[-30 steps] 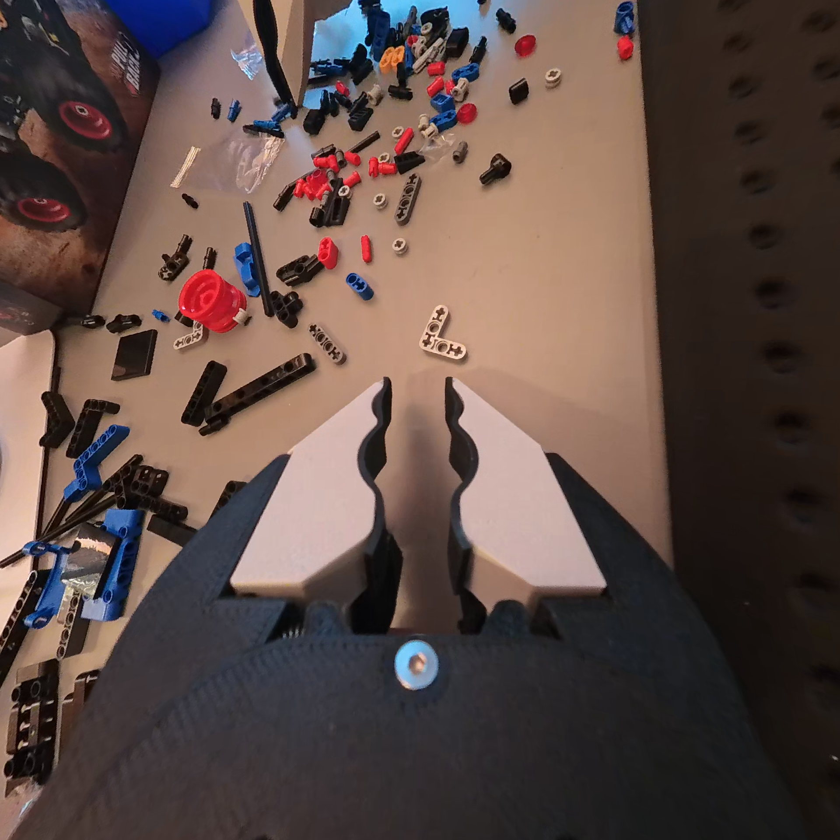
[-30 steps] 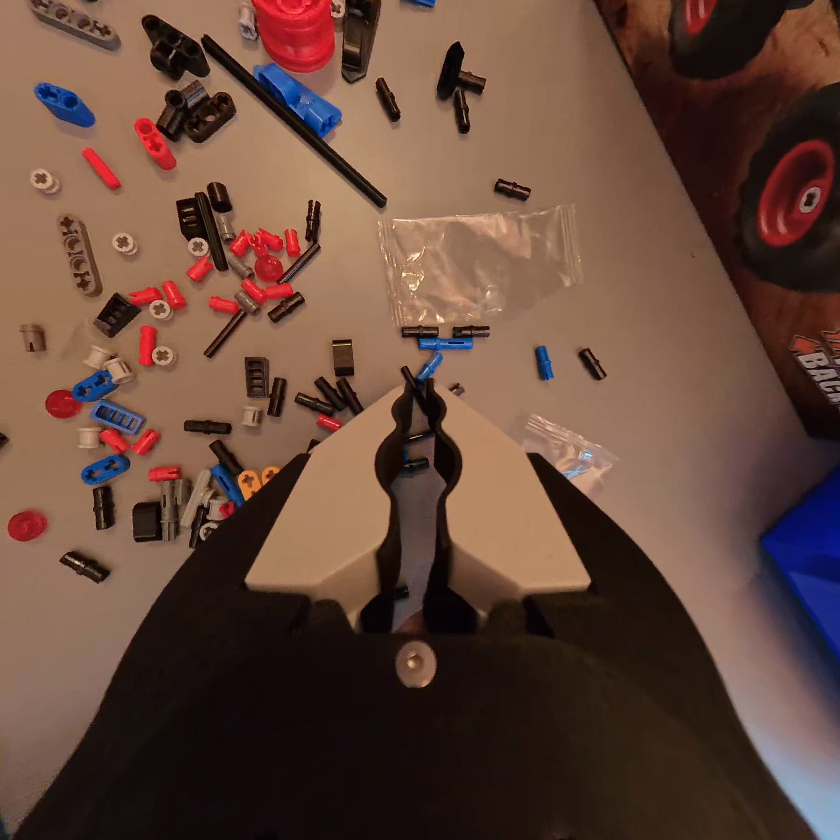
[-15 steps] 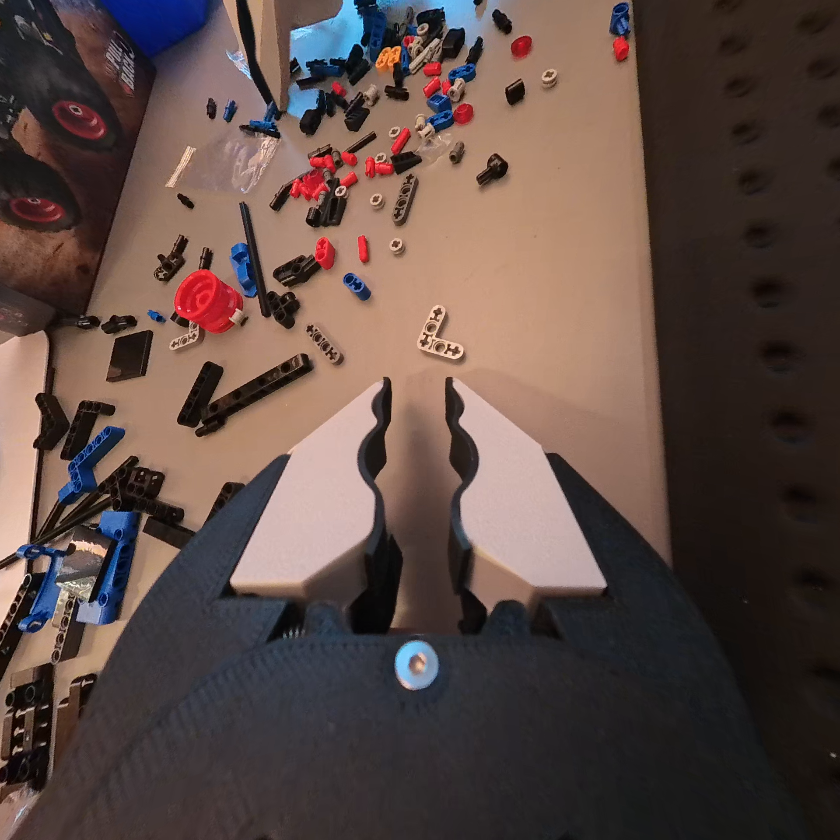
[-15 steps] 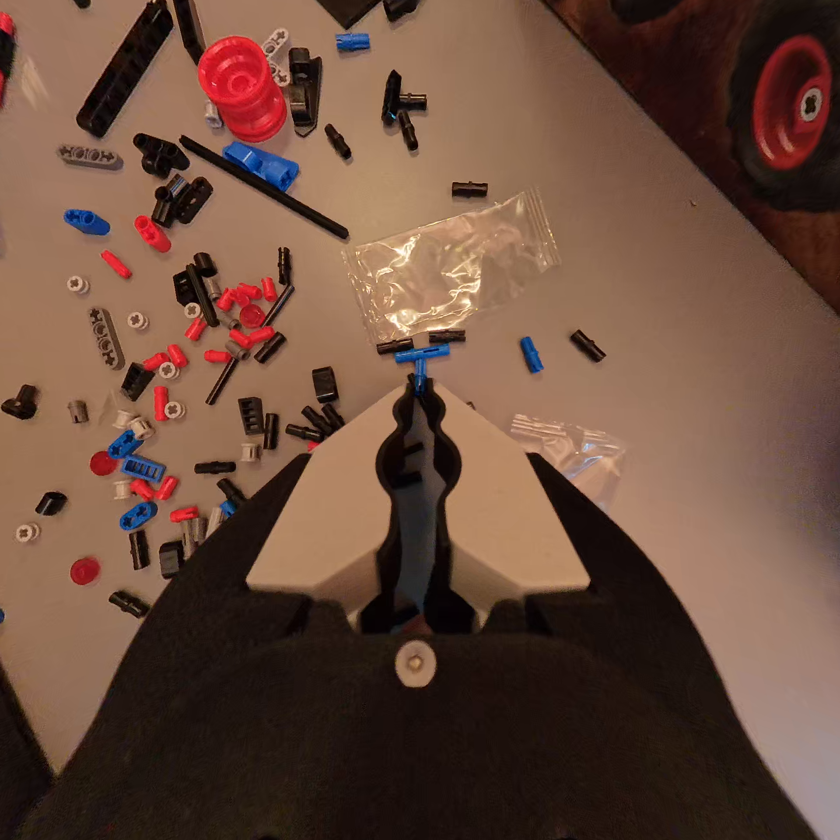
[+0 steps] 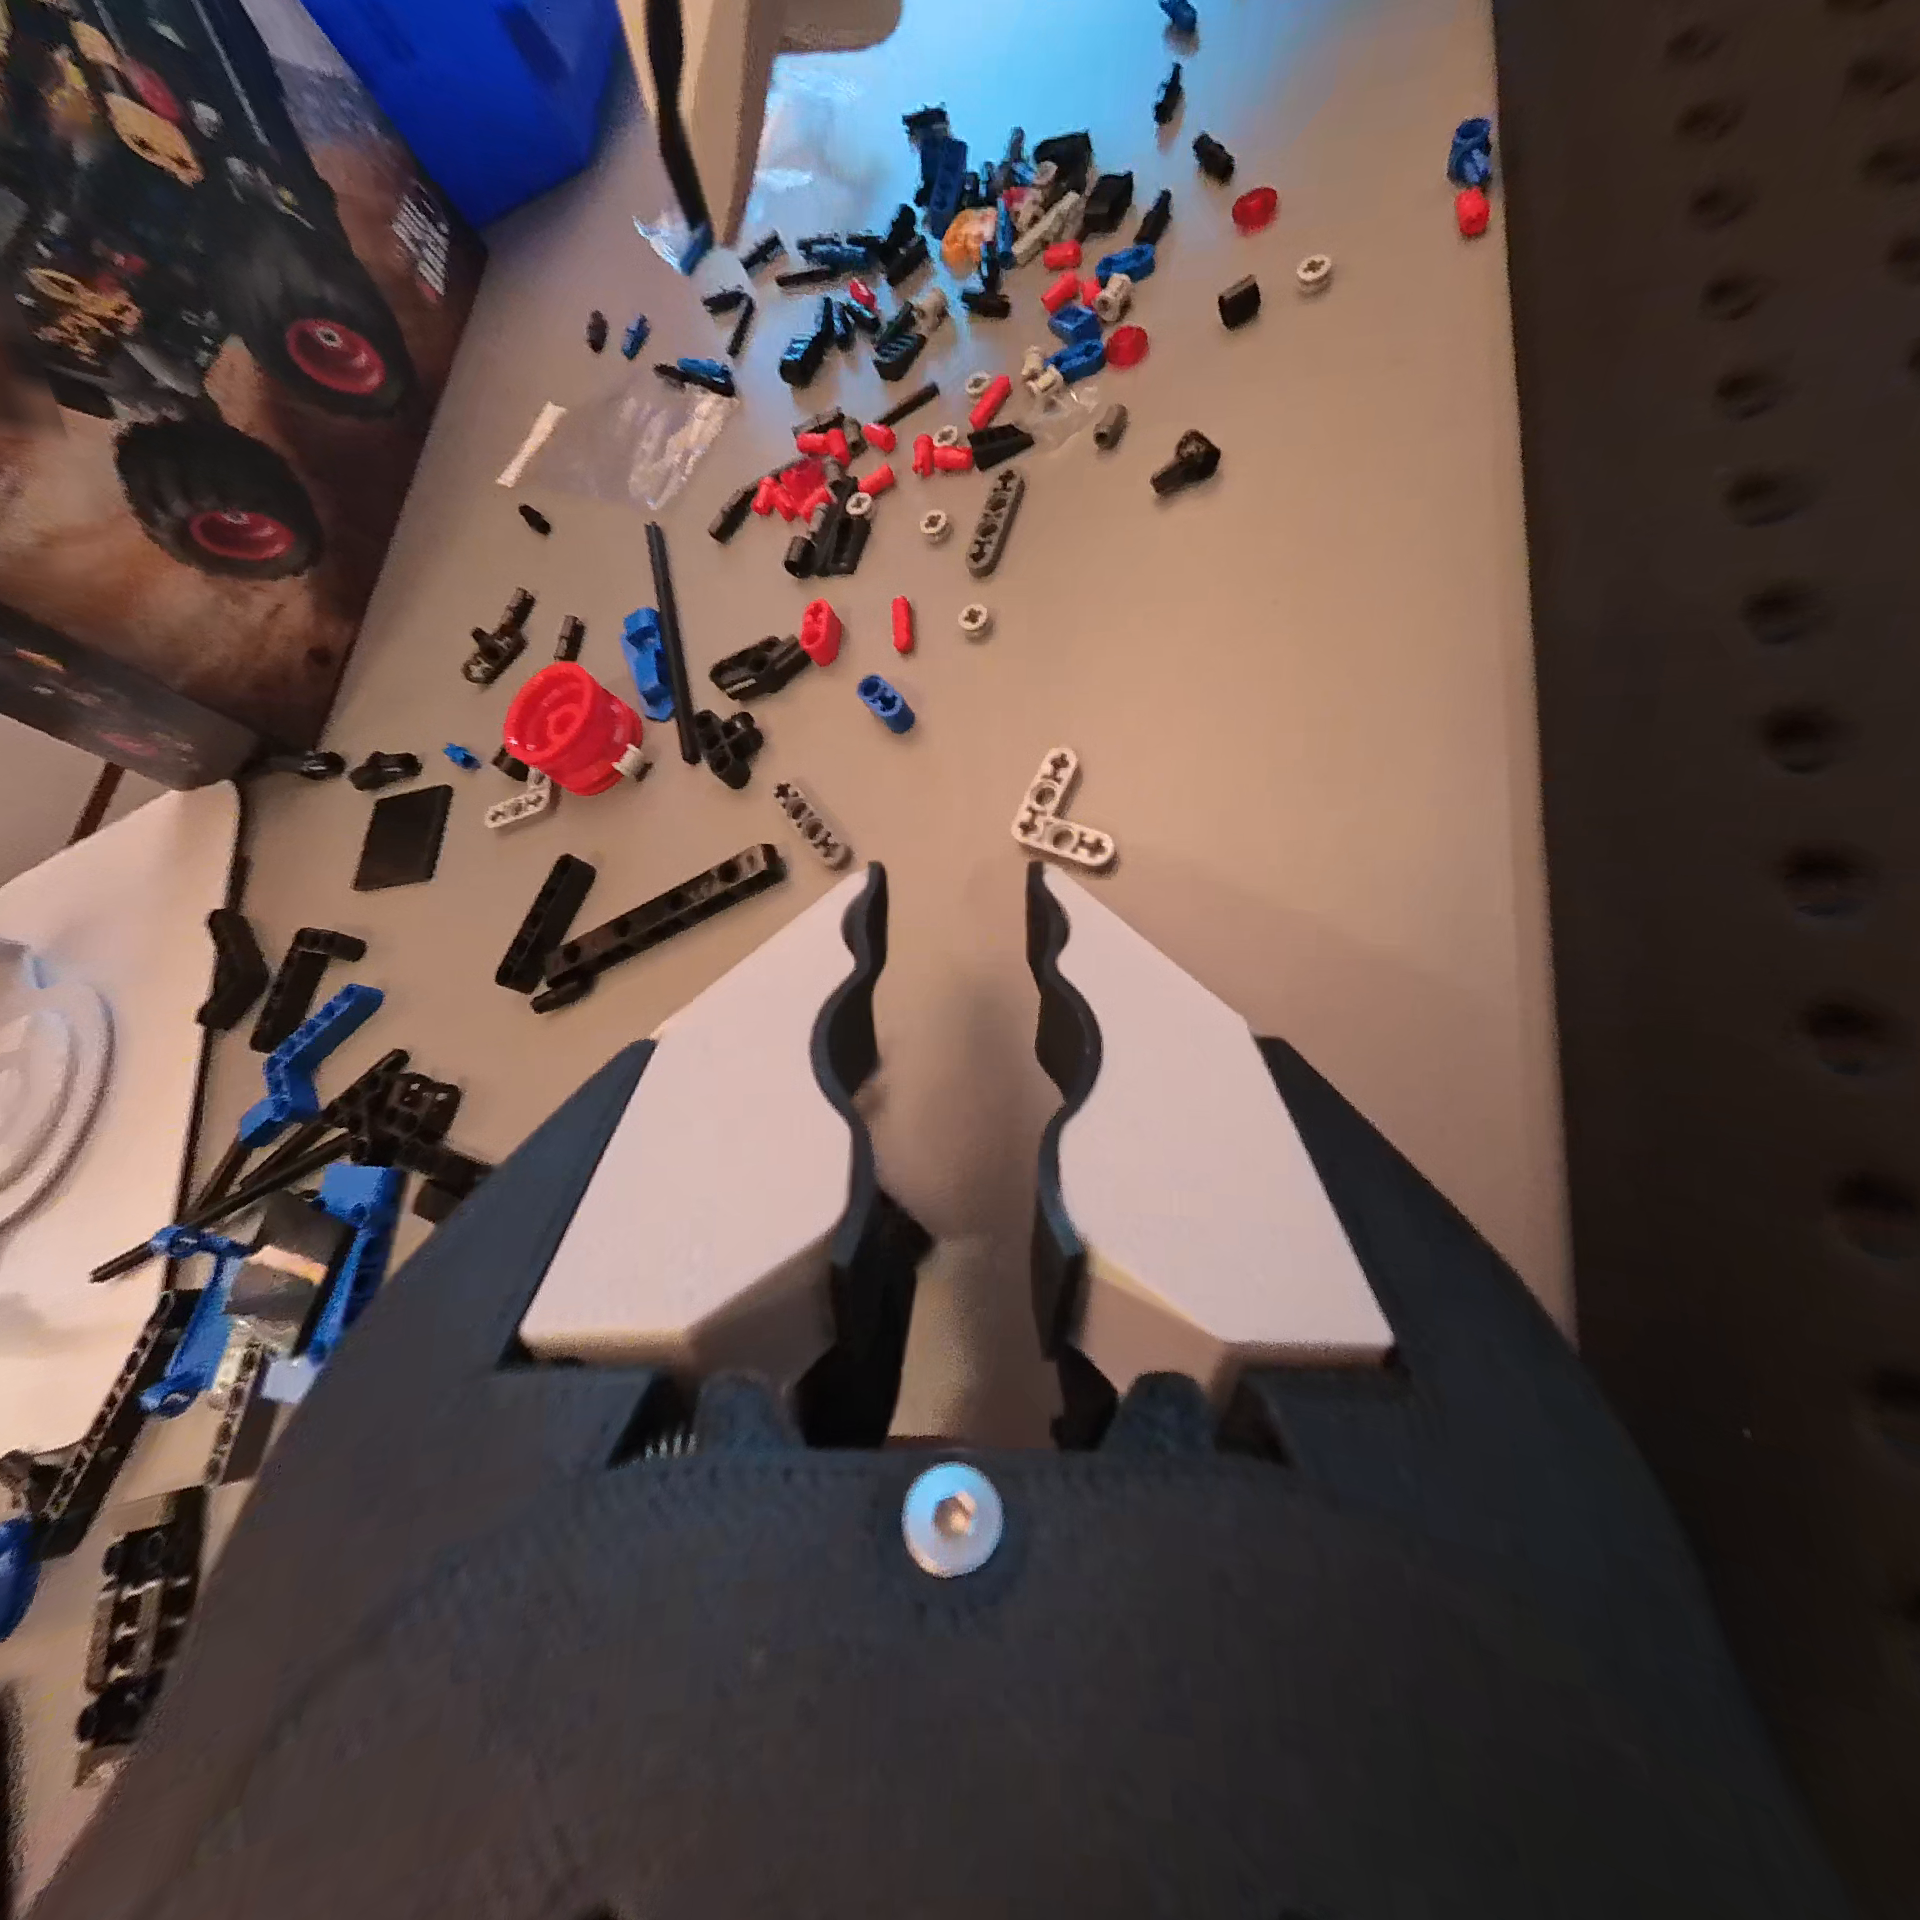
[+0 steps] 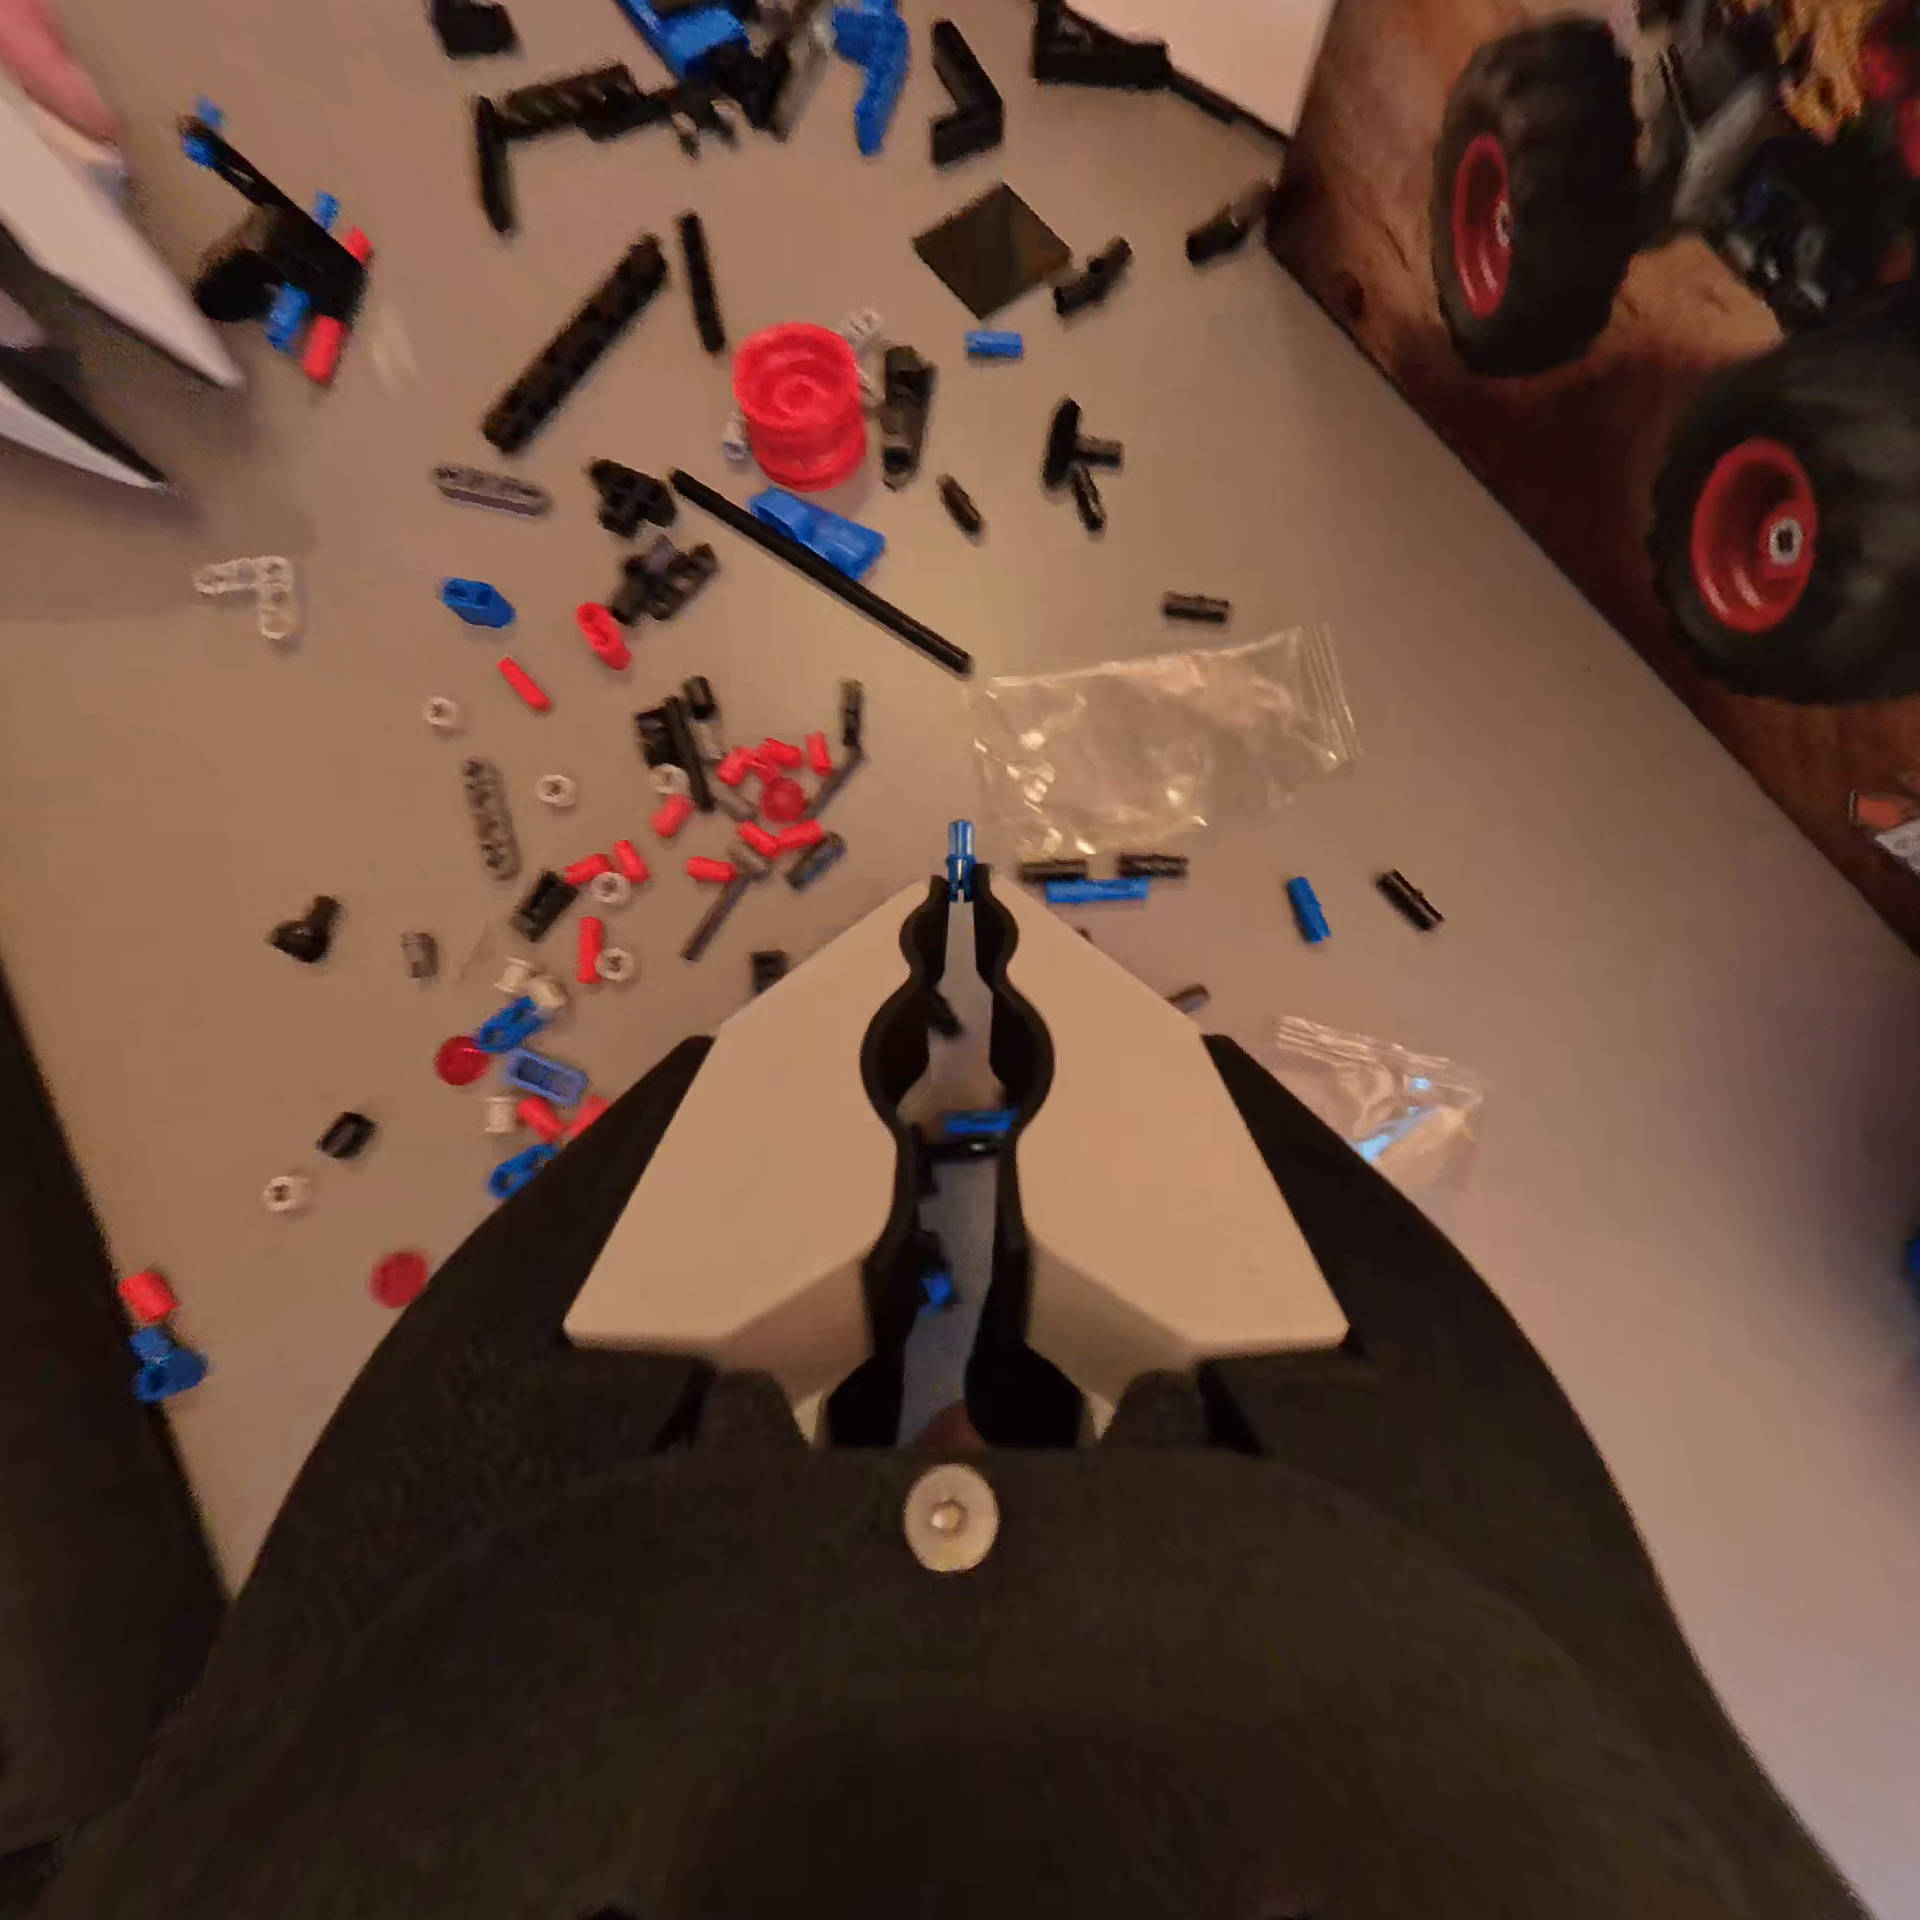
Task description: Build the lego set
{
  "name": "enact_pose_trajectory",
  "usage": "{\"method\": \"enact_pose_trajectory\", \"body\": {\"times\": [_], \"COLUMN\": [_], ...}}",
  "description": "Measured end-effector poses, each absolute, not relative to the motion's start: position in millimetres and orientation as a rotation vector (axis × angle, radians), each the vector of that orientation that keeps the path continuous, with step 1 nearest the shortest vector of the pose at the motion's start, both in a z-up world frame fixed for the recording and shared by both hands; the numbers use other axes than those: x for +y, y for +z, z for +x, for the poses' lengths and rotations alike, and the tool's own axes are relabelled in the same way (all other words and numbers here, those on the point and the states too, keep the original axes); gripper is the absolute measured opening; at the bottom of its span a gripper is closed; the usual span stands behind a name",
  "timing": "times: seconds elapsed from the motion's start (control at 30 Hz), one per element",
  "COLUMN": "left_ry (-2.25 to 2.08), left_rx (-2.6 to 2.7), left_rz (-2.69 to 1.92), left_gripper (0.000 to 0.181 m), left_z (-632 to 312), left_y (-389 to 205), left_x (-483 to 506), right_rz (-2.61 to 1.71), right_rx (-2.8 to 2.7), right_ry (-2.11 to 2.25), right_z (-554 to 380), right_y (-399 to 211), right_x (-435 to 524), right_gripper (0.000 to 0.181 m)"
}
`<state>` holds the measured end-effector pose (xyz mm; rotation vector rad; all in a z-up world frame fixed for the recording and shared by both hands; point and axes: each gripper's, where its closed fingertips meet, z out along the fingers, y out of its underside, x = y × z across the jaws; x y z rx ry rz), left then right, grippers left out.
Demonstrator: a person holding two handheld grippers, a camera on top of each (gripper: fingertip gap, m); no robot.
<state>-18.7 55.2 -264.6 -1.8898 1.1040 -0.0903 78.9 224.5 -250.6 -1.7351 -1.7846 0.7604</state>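
Loose lego parts cover the grey table (image 5: 1299,644). My left gripper (image 5: 956,883) is open and empty, low over bare table, just short of a light grey L-shaped beam (image 5: 1060,816). My right gripper (image 6: 961,883) is shut on a small blue pin (image 6: 961,847), whose tip sticks out past the fingertips above the table. A red wheel hub (image 6: 800,405) lies further ahead and also shows in the left wrist view (image 5: 566,727). A small black assembly with blue and red pins (image 6: 281,260) shows beside the left gripper's white fingers (image 6: 94,301).
The set's box (image 6: 1662,364) lies along the right edge. Clear plastic bags (image 6: 1153,743) (image 6: 1382,1091) lie ahead and right of my right gripper. Long black beams (image 5: 665,914) and blue parts (image 5: 312,1049) lie left of my left gripper. A dark perforated surface (image 5: 1745,727) borders the table. Left tips to right tips: about 20 cm. The red wheel hub (image 6: 800,405) is about equally far from each gripper, around 12 cm. Look for it in the left wrist view (image 5: 564,693) too.
My right gripper has lifted and drawn back with the blue pin, so more of the table shows. My left gripper has stayed open and shifted only slightly.
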Motion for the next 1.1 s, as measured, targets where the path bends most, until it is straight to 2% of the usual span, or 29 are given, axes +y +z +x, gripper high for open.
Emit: {"method": "enact_pose_trajectory", "body": {"times": [0.27,0.53,0.6,0.77,1.1], "left_ry": [0.037,0.176,0.142,0.147,0.117], "left_rx": [1.021,1.09,1.112,1.101,1.061], "left_rz": [-1.738,-1.583,-1.572,-1.544,-1.532], "left_gripper": [0.034,0.033,0.029,0.002,0.0], "left_z": [-17.9,-6.1,-0.8,-2.8,-6.7], "left_y": [-232.5,-215.0,-216.5,-210.6,-202.5], "left_x": [68.8,61.8,56.9,54.1,51.5], "right_rz": [-1.469,-1.35,-1.345,-1.347,-1.359], "right_rx": [-1.901,-1.993,-2.007,-2.01,-1.909], "right_ry": [0.919,1.088,1.096,1.14,1.223], "right_z": [40.0,3.1,-1.4,-5.5,-7.1], "right_y": [-206.2,-199.9,-201.5,-202.5,-192.4], "right_x": [122.7,54.0,47.7,38.2,38.0], "right_gripper": [0.002,0.001,0.001,0.001,0.002]}}
